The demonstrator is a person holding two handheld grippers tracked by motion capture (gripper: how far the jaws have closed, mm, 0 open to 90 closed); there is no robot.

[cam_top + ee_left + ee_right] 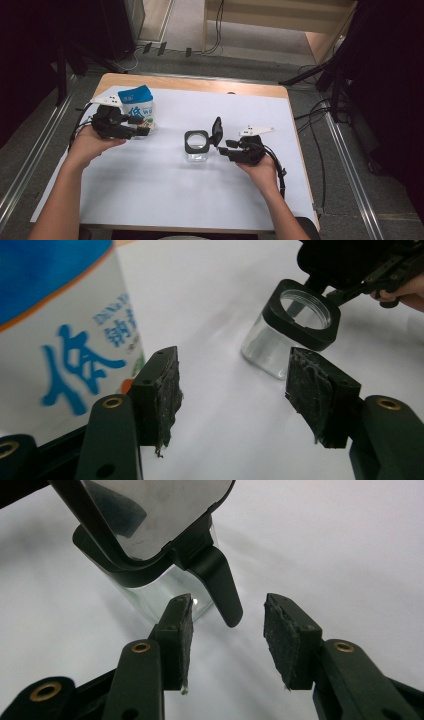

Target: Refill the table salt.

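A clear glass jar [196,145] with a black square rim stands mid-table, its hinged lid [217,131] tipped up on the right. My right gripper [224,147] is just right of it and open. In the right gripper view the lid's black tab [221,592] hangs between and slightly ahead of the pads [180,630], touching neither. A blue and white pouch [137,105] stands at the back left. My left gripper [142,127] is in front of it, open with nothing between its jaws. In the left gripper view the pouch [60,315] lies left of the jaws and the jar [295,325] ahead.
A white sheet [150,190] covers most of the wooden table [200,84]. Cables trail from both grippers over the table's left and right edges. Dark stands and cables sit on the floor beyond the right edge [340,100].
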